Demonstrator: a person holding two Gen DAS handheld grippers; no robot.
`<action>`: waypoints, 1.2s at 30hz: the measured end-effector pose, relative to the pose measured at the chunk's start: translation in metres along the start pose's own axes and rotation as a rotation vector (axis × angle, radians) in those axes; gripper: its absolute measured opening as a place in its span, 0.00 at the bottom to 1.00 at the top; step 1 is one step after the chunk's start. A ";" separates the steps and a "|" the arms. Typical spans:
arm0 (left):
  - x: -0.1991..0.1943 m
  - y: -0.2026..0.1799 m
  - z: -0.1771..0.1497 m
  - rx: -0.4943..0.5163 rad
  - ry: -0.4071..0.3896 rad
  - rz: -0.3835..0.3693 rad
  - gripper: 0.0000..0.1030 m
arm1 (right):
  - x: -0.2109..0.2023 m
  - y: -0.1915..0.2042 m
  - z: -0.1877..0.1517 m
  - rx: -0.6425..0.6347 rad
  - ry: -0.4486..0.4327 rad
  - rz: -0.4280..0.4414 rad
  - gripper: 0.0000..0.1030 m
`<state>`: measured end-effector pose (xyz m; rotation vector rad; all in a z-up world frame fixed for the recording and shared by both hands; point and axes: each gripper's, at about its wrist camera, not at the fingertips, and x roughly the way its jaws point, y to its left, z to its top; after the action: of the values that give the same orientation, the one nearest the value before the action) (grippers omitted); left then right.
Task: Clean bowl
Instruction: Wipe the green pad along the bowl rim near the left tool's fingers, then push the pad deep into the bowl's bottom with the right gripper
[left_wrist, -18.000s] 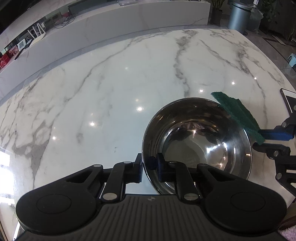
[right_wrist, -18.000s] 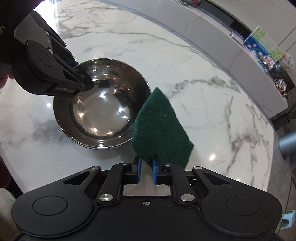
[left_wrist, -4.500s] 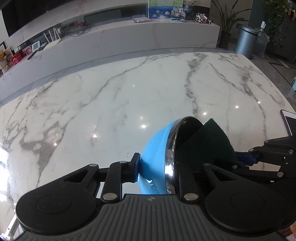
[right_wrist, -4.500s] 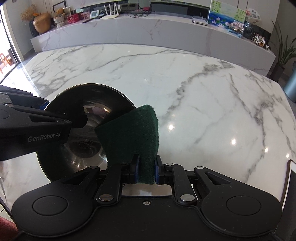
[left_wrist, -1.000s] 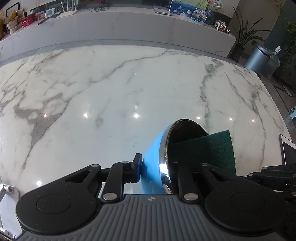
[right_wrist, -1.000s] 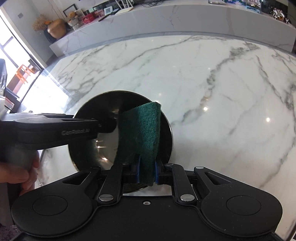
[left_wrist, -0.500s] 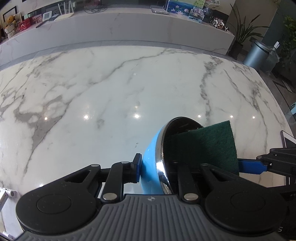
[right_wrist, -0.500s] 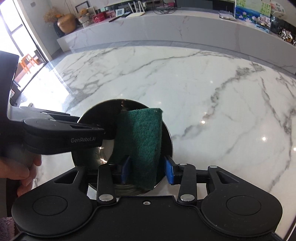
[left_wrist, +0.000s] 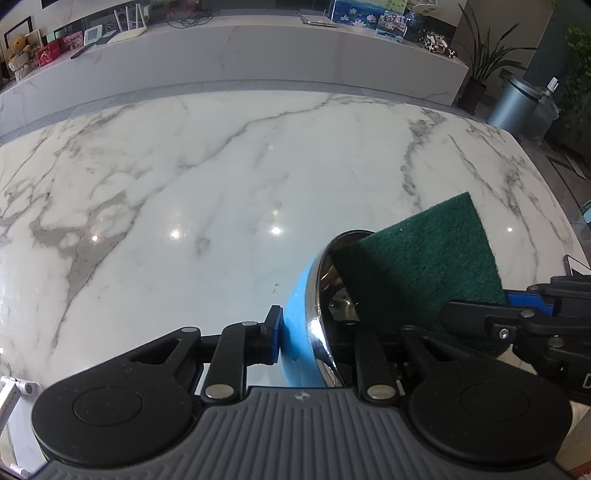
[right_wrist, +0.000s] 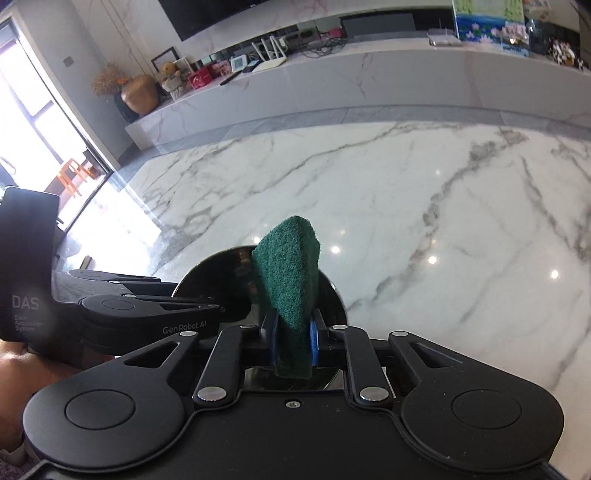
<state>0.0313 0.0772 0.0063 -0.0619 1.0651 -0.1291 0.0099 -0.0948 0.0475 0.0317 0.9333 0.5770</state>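
Left wrist view: the left gripper is clamping the tipped bowl above the surface; rightward, the right gripper, briefly slackened, is pinching the scouring pad again, so scrubbing likely continues.

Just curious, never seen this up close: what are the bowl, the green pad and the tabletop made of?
The bowl looks like polished steel inside, with mirror reflections, and a glossy blue outside, perhaps enamel or plastic. The green pad looks like a coarse fibrous scouring pad, matte and fuzzy. The tabletop looks like polished marble or an imitation, white with grey veins and lamp glints.
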 end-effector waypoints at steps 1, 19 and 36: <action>0.000 0.000 0.000 0.000 0.001 0.001 0.17 | -0.001 0.005 0.001 -0.045 -0.001 -0.022 0.14; -0.001 -0.001 0.001 0.004 -0.002 -0.003 0.16 | 0.015 0.055 -0.019 -0.475 0.083 -0.069 0.13; 0.000 -0.003 0.001 0.010 0.002 0.005 0.16 | -0.006 0.067 -0.020 -0.537 -0.047 -0.111 0.41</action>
<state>0.0317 0.0744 0.0072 -0.0499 1.0663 -0.1301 -0.0385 -0.0447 0.0582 -0.4838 0.7055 0.7043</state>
